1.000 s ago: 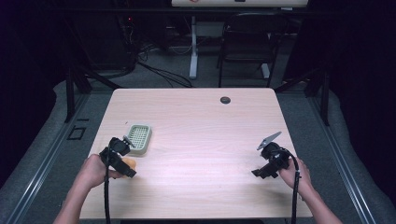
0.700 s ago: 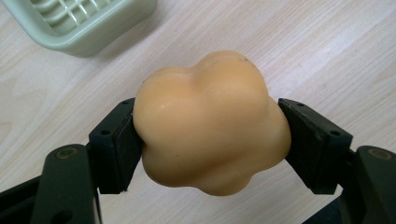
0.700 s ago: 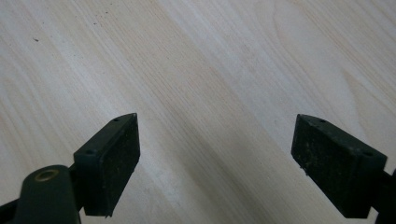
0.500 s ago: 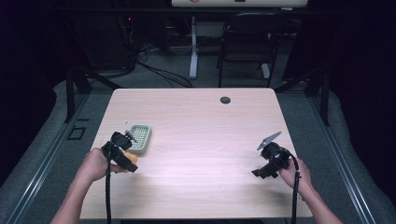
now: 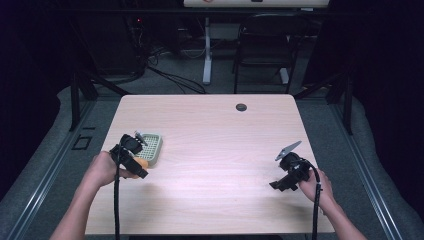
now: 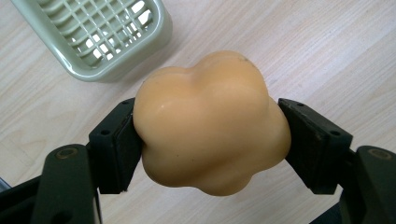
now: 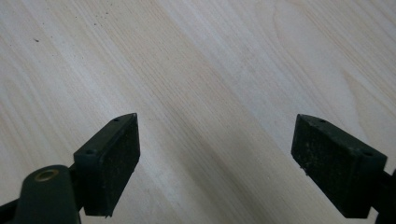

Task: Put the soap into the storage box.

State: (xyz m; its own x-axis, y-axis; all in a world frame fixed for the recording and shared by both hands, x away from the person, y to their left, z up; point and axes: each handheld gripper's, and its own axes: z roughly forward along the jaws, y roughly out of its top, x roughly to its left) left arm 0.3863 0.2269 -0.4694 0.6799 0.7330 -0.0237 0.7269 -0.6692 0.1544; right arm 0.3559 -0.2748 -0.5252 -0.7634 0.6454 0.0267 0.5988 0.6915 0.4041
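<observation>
Clamping an orange lumpy toy [image 6: 210, 123], the left gripper [image 5: 131, 154] hovers just beside the green basket [image 5: 150, 148] near the surface's left edge; right gripper [image 7: 215, 163] gapes empty.

Dark room, grey floor [image 5: 350, 130], black chair [image 5: 262, 47] behind wooden table [image 5: 215, 130].

A pale wood-grain counter [image 5: 210, 130] carries a small round black grommet [image 5: 241, 107] near its far edge. Beyond it stand a black chair [image 5: 262, 47] and loose floor cables [image 5: 170, 77].
</observation>
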